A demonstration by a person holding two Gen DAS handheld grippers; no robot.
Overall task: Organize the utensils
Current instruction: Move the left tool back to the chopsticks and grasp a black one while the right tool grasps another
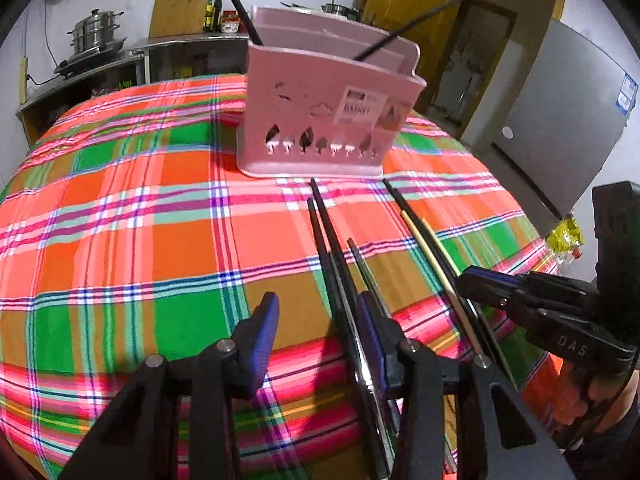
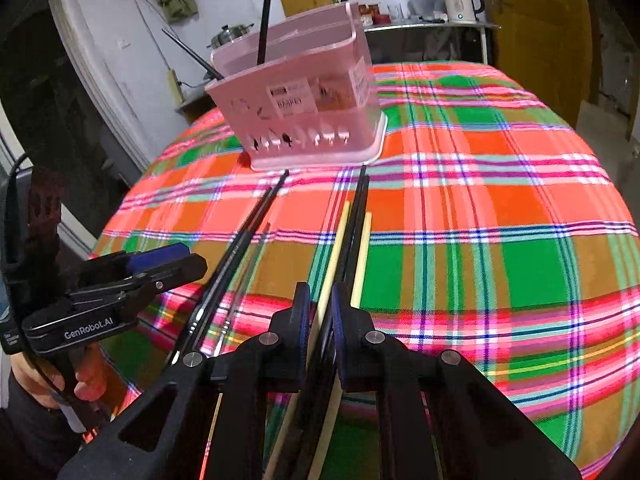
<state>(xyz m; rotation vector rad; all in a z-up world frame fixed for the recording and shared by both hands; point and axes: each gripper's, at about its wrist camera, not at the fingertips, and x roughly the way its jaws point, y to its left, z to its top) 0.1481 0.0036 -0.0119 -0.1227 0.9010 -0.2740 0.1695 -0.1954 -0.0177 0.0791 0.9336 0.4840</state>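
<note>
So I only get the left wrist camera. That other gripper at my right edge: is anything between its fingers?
Observer: Yes. In the right wrist view, a pale chopstick and dark chopsticks run between the fingers of the right gripper. I cannot tell whether the pads press on them.
Visitor: Any other pale ones near it?
Observer: A second pale chopstick lies just outside its right finger.
Visitor: And behind the pink basket, anything I miss?
Observer: A white electric kettle stands on the shelf at the back.
</note>
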